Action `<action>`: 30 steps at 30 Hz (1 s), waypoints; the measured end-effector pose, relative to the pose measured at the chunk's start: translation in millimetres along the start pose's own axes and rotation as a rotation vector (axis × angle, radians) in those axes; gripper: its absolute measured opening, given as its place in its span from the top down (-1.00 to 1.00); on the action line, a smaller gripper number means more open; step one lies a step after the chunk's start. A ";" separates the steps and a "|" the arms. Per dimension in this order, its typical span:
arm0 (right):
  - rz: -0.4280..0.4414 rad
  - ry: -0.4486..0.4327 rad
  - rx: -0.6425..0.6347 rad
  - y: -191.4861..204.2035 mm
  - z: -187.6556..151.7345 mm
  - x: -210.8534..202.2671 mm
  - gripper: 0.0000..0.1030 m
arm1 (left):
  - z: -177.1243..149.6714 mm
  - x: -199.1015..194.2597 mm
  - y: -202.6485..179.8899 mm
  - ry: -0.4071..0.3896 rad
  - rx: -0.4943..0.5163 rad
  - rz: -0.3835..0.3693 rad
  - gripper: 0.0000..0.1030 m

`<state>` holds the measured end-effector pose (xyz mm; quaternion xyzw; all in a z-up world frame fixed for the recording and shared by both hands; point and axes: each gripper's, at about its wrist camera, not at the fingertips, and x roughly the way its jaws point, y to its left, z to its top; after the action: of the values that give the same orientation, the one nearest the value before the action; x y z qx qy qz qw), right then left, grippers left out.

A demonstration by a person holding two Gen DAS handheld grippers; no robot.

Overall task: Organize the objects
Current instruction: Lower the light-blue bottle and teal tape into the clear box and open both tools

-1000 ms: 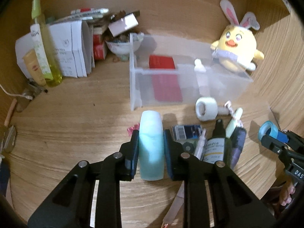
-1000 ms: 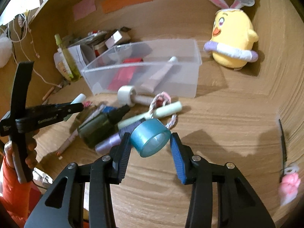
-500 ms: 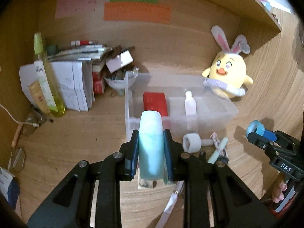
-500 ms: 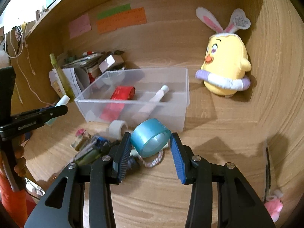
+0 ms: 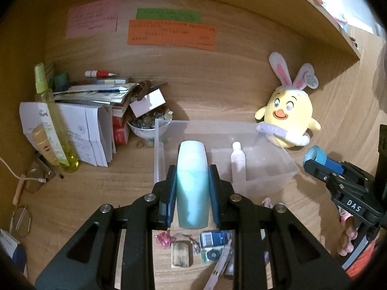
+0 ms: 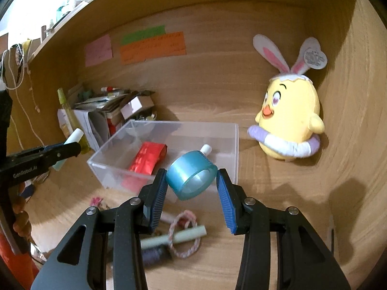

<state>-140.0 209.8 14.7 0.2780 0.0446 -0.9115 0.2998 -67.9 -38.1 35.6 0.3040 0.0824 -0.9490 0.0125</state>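
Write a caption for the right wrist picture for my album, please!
Right gripper holds a blue tape roll above the clear bin, yellow bunny-eared chick watching.

From my left wrist view, the pale tube hides the red packet in the clear bin. Writing on the orange note is too small to read. From my right wrist view, the left tongs are cut off at the edge, and the purple item is blurred.
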 end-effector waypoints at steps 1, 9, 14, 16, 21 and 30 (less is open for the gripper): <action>-0.003 -0.002 -0.002 -0.1 2.0 2.0 0.26 | 1.8 1.6 0.7 -0.001 -0.002 -0.002 0.53; -0.011 -0.004 -0.017 -0.2 22.0 23.6 0.26 | 18.4 19.5 5.4 0.003 -0.013 0.002 0.53; -0.039 0.020 -0.030 0.7 29.5 43.2 0.26 | 24.1 39.3 6.2 0.026 -0.012 0.015 0.53; -0.041 0.037 -0.022 -1.3 29.2 51.8 0.26 | 24.1 47.6 7.7 0.041 -0.019 0.014 0.53; -0.038 0.087 -0.011 -3.3 22.9 72.3 0.26 | 21.9 71.8 10.1 0.090 -0.021 0.020 0.53; -0.031 0.150 -0.003 -6.8 15.0 93.3 0.26 | 18.0 98.9 7.3 0.149 0.005 0.019 0.53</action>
<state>-213.2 162.9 -22.9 0.3446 0.0725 -0.8926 0.2816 -158.2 -45.6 -8.3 0.3746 0.0778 -0.9238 0.0145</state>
